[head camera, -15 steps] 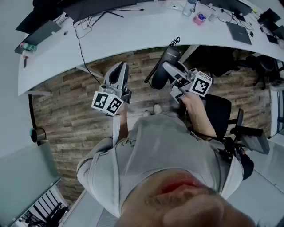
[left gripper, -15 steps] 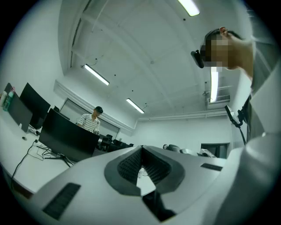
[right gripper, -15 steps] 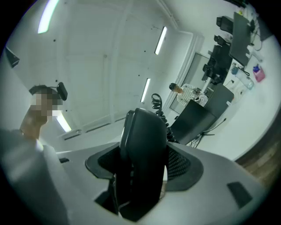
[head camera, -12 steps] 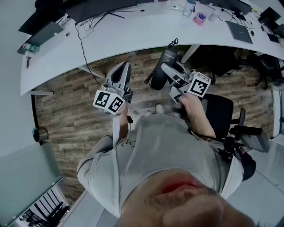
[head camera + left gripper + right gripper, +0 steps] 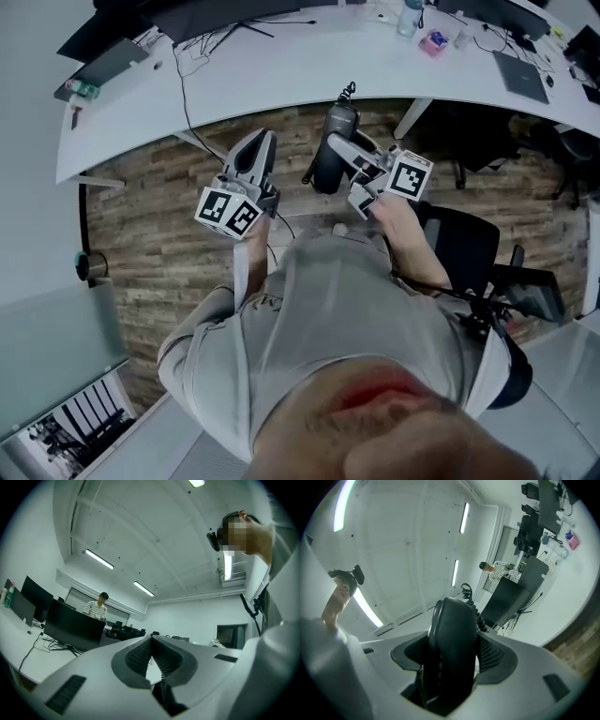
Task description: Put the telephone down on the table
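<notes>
The head view gives the layout. The right gripper (image 5: pixel 345 148) carries the black telephone (image 5: pixel 323 164) in the air over the wooden floor (image 5: pixel 150 225), short of the edge of the curved white bench (image 5: pixel 281 75). The coiled cord (image 5: pixel 349 92) rises from the telephone's far end towards that edge. The left gripper (image 5: pixel 253 142) hangs beside it over the same floor. A black chair (image 5: pixel 464 244) stands at the person's right. From above, it is hard to tell how either gripper's jaws stand.

The gripper views settle that. In the right gripper view the right gripper (image 5: pixel 452 652) is grasping the telephone (image 5: pixel 454 616). The handset stands upright between the two ribbed pads and fills the gap, with the cord (image 5: pixel 468 595) curling off its top. This view also shows a dark monitor (image 5: pixel 508 599) on the bench (image 5: pixel 562 597) and a seated person in a striped shirt (image 5: pixel 497 568) beyond it, neither clear from above.

In the left gripper view the left gripper (image 5: pixel 151 641) is clenched on nothing, its pads meeting at the tips. Past the jaws are monitors (image 5: pixel 72 627) on the bench (image 5: pixel 28 663) and ceiling strip lights (image 5: pixel 99 558).
</notes>
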Available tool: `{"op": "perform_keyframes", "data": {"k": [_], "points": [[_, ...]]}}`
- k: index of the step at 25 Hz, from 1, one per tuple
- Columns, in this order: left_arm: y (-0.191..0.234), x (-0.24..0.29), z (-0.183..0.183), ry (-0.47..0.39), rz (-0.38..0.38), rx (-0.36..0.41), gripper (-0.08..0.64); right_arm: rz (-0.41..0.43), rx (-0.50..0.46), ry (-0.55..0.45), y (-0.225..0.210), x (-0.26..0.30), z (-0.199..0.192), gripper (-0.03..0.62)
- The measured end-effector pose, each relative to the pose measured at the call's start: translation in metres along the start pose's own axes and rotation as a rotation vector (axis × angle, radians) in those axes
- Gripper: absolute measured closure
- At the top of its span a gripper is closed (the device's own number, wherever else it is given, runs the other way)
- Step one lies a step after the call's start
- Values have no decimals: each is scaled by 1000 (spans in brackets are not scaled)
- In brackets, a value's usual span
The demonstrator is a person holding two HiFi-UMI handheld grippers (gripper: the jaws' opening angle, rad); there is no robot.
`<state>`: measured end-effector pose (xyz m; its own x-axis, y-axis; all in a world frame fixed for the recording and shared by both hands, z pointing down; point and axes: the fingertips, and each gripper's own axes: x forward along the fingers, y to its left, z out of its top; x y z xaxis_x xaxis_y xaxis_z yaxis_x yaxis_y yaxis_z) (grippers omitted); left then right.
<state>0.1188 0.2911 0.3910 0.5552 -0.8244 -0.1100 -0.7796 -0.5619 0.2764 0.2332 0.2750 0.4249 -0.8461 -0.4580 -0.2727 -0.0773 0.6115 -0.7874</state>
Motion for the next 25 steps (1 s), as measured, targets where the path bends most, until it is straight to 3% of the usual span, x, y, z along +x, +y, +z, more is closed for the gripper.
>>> {"op": "perform_keyframes", "data": {"k": [6, 12, 15, 25], "points": [[-9, -1, -9, 8, 94, 6, 549, 65, 88, 35, -21, 3, -1, 287], [-7, 1, -5, 0, 151, 49, 549, 70, 139, 89, -37, 13, -13, 287], [-5, 5, -5, 1, 160, 69, 549, 56, 155, 89, -49, 12, -12, 287], [33, 24, -12, 17, 137, 33, 549, 22, 197, 104, -87, 40, -13, 287]]}}
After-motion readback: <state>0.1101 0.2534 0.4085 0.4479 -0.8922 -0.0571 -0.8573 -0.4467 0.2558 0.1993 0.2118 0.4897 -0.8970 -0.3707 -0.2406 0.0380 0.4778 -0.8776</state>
